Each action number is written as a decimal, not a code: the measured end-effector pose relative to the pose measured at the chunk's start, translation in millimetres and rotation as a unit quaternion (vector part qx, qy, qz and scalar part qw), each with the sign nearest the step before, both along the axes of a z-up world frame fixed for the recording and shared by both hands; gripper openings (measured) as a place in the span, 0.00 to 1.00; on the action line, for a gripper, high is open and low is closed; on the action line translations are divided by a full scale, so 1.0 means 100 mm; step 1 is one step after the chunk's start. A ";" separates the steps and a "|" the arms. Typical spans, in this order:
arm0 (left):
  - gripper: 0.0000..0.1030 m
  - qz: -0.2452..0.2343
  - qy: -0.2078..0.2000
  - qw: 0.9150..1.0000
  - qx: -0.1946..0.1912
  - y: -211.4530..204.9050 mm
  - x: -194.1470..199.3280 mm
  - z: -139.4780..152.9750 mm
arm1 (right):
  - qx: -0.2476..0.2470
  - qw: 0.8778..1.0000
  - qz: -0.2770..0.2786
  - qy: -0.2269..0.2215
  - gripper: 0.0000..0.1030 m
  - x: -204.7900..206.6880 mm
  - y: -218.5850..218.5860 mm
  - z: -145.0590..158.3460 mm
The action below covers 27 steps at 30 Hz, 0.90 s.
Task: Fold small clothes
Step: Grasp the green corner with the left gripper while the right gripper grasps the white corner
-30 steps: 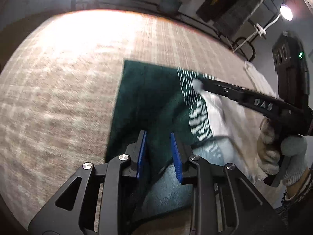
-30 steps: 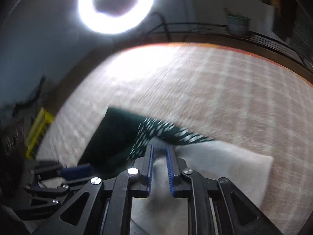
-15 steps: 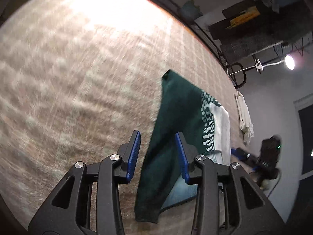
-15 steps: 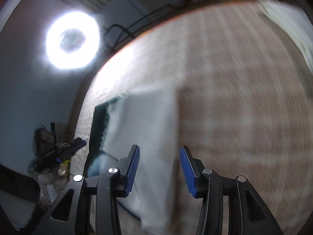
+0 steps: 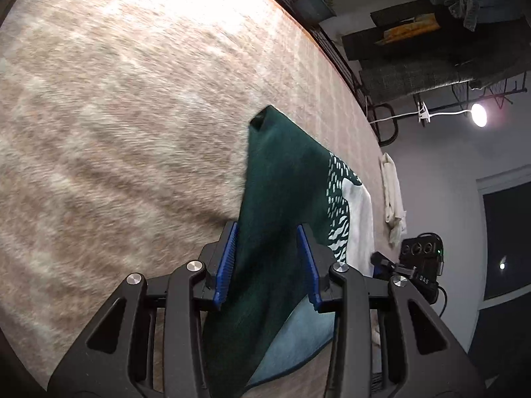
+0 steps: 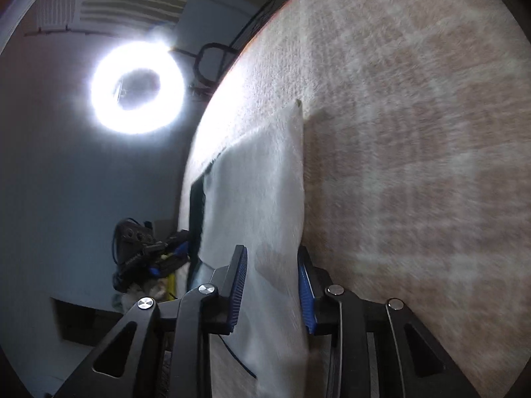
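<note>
A small garment lies flat on the checked beige cloth of the table. Its dark green part has a white-dashed band and a white end; a pale blue inner layer shows near me. My left gripper is open, its blue pads either side of the green part, holding nothing. My right gripper is open over the white end, holding nothing. Each gripper shows in the other's view: the right one, the left one.
A folded white cloth lies on the table beyond the garment. A ring light shines past the table's edge. A rack with hanging clothes, a lamp and a plant pot stand behind the table.
Both grippers were shut on the garment a second ago, then let go and opened. Both have drawn back and tilted; the garment now lies folded flat.
</note>
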<state>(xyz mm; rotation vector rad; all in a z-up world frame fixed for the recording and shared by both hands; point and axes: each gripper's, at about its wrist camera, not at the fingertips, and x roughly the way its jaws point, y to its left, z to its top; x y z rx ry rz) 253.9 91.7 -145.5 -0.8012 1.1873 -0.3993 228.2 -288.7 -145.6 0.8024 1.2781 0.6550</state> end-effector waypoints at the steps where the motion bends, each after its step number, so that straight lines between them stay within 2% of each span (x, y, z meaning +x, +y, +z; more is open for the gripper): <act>1: 0.35 0.001 -0.003 1.000 0.003 -0.04 0.02 0.01 | 0.000 1.000 -0.001 0.000 0.27 0.02 0.04 -0.01; 3: 0.31 -0.007 -0.007 1.000 0.014 -0.13 0.07 0.03 | -0.004 1.000 0.004 -0.003 0.27 0.05 0.14 0.00; 5: 0.08 -0.010 -0.008 0.999 0.042 -0.23 0.09 0.05 | -0.024 1.000 0.007 -0.009 0.21 0.08 0.23 0.05; 8: 0.04 -0.010 -0.020 0.995 0.094 -0.38 0.07 0.11 | -0.089 0.996 0.020 -0.021 0.04 0.06 0.30 0.16; 10: 0.02 -0.022 -0.041 0.988 0.146 -0.51 0.04 0.22 | -0.124 0.991 0.029 -0.033 0.02 0.03 0.36 0.25; 13: 0.02 -0.041 -0.088 0.972 0.216 -0.73 -0.05 0.43 | -0.177 0.981 0.046 -0.060 0.01 0.00 0.54 0.42; 18: 0.01 -0.046 -0.129 0.961 0.241 -0.89 -0.18 0.65 | -0.229 0.966 0.065 -0.105 0.01 -0.08 0.78 0.73; 21: 0.01 -0.043 -0.136 0.961 0.235 -0.94 -0.23 0.72 | -0.262 0.952 0.079 -0.139 0.01 -0.11 0.93 0.88; 27: 0.01 -0.043 -0.152 0.965 0.211 -0.94 -0.21 0.89 | -0.282 0.941 0.081 -0.166 0.01 -0.21 0.91 1.11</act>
